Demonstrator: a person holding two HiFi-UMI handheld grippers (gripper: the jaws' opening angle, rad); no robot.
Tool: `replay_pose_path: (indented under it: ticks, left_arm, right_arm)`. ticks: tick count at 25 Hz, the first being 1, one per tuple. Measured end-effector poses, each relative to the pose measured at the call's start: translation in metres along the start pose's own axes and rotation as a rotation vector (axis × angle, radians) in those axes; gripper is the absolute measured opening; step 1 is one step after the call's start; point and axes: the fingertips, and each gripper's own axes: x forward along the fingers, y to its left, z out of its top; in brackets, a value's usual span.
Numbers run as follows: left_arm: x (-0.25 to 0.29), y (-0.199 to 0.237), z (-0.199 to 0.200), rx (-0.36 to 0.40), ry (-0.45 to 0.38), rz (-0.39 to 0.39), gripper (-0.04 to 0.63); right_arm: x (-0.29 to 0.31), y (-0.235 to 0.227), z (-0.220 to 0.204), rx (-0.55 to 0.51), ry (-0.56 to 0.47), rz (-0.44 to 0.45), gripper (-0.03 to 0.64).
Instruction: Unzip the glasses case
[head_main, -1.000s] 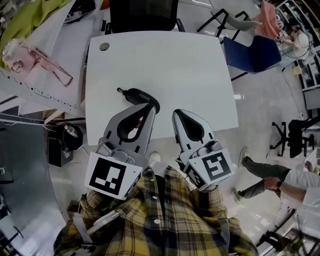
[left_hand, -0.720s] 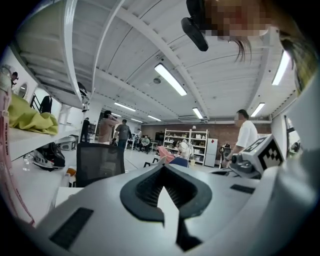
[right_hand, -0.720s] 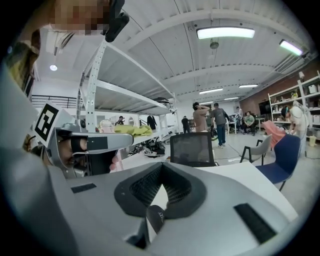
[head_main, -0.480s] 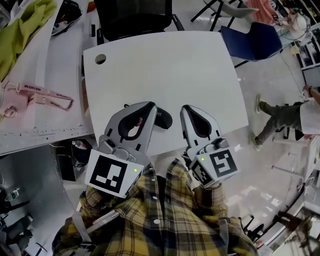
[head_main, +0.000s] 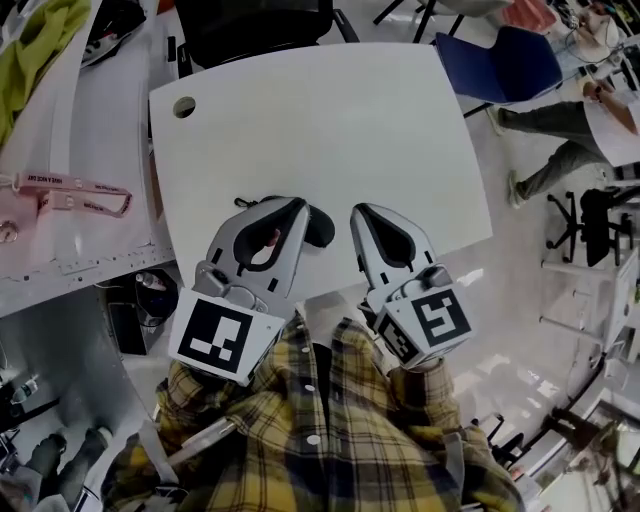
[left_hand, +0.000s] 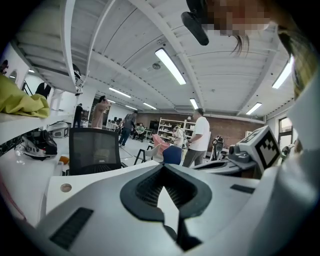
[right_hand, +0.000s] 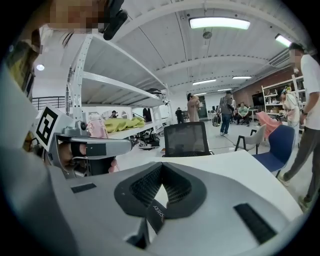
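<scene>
White worktop (head_main: 330, 120) stands among chairs and shelves. Left tongs (head_main: 293, 205) and right tongs (head_main: 359, 213) hang over the worktop's near edge, both closed on nothing. Black glasses case (head_main: 319, 228) lies on the worktop, close to that same edge.

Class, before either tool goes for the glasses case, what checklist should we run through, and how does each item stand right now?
1. The black rounded glasses case lies on the white table: ok.
2. Case in full view from the head camera: not ok, the left tool covers most of it.
3. Left tool's jaws apart, ready to grasp: not ok, shut and empty.
4. Right tool ready to grasp: not ok, shut, gripping nothing.
5. Zip pull located: cannot tell.
</scene>
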Motion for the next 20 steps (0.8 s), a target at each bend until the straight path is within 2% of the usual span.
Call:
replay_pose_path:
  ticks: [6, 14, 17, 20]
  left_arm:
    - [0.013, -0.002, -0.019, 0.023, 0.051, 0.005, 0.007]
    - [0.033, 0.011, -0.063, 0.088, 0.177, -0.069, 0.014]
    - [0.041, 0.012, -0.084, 0.122, 0.245, -0.119, 0.064]
    - [0.045, 0.012, -0.108, 0.185, 0.321, -0.186, 0.108]
  right_arm:
    - [-0.005, -0.014, -0.016, 0.003, 0.032, 0.010, -0.002]
    - [0.006, -0.023, -0.059, 0.043, 0.107, 0.021, -0.002]
    - [0.010, -0.025, -0.076, 0.061, 0.137, 0.034, -0.002]
    - [0.014, -0.025, -0.093, 0.088, 0.168, 0.036, -0.002]
